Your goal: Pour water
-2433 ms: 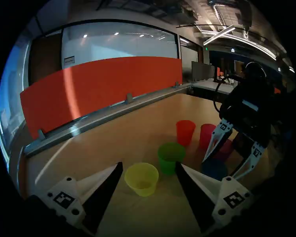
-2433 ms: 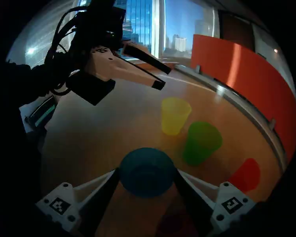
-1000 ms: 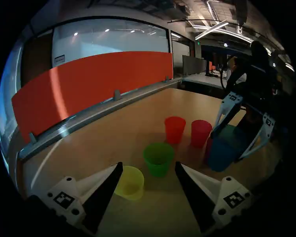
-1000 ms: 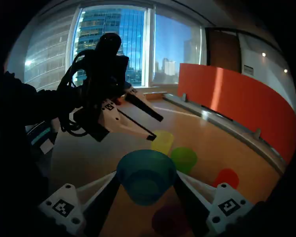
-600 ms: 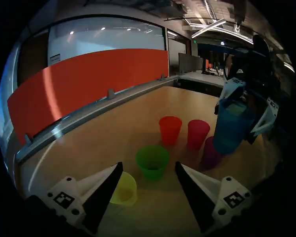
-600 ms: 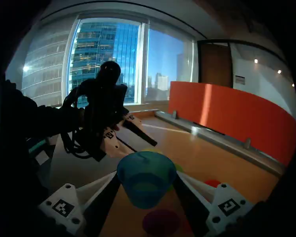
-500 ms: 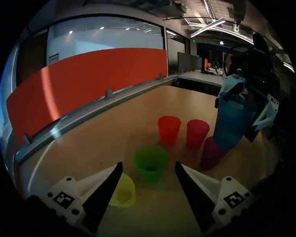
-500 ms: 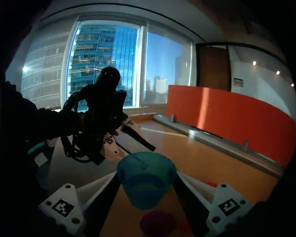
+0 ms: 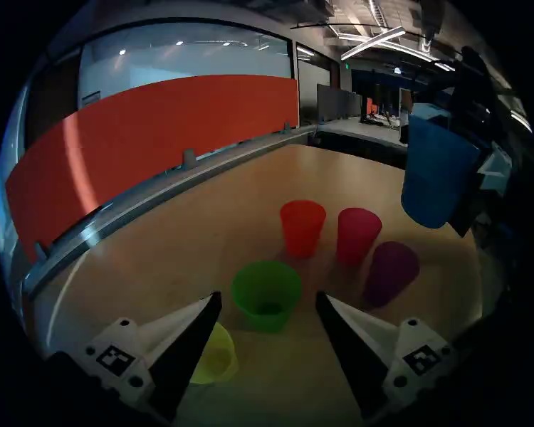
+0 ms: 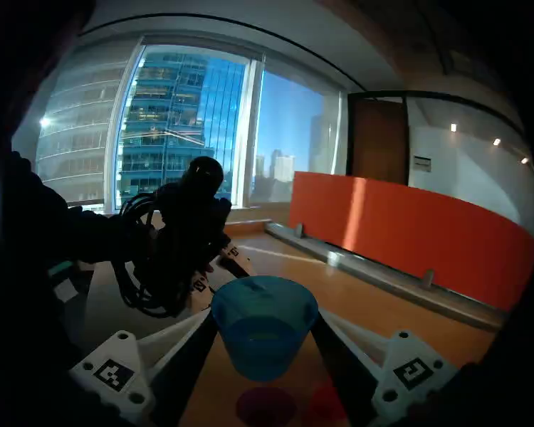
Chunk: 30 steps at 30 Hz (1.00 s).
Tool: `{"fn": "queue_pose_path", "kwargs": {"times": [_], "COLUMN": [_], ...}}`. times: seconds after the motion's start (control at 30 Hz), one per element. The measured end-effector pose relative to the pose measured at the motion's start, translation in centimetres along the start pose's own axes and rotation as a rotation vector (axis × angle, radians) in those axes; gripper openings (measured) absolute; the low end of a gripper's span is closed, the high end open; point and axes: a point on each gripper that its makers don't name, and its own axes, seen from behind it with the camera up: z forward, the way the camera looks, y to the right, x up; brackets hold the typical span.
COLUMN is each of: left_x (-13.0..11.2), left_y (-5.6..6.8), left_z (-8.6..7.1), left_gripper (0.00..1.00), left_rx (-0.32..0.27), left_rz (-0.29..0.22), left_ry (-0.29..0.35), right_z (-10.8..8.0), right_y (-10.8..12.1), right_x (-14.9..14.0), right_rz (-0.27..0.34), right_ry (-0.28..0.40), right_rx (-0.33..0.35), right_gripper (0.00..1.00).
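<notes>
My right gripper (image 10: 264, 314) is shut on a blue cup (image 10: 264, 338) that holds some water and stays upright. In the left gripper view this blue cup (image 9: 433, 174) hangs high at the right, above a purple cup (image 9: 390, 272) on the wooden table (image 9: 196, 235). An orange-red cup (image 9: 302, 226), a pink cup (image 9: 358, 235) and a green cup (image 9: 267, 302) also stand there. A yellow cup (image 9: 216, 357) is partly hidden behind one finger. My left gripper (image 9: 267, 293) is open and empty, low over the table just short of the green cup.
An orange partition (image 9: 153, 135) with a metal rail runs along the table's far edge. In the right gripper view a dark sleeve and hand hold the left gripper (image 10: 228, 267) before tall windows (image 10: 189, 121). The purple cup (image 10: 265, 407) lies below the blue one.
The right gripper has raised the blue cup well above the table. The left gripper has shifted so the yellow cup slid behind its finger.
</notes>
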Motion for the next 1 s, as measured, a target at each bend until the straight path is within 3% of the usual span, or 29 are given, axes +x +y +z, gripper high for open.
{"fn": "queue_pose_path", "kwargs": {"times": [1.0], "left_x": [-1.9], "left_y": [-0.9], "left_z": [5.3], "left_gripper": [0.98], "left_rx": [0.011], "left_rz": [0.01], "left_ry": [-0.1], "right_z": [-2.0], "right_y": [1.7], "right_x": [0.1], "right_rz": [0.001], "right_ry": [0.004], "right_rx": [-0.043], "right_gripper": [0.91]}}
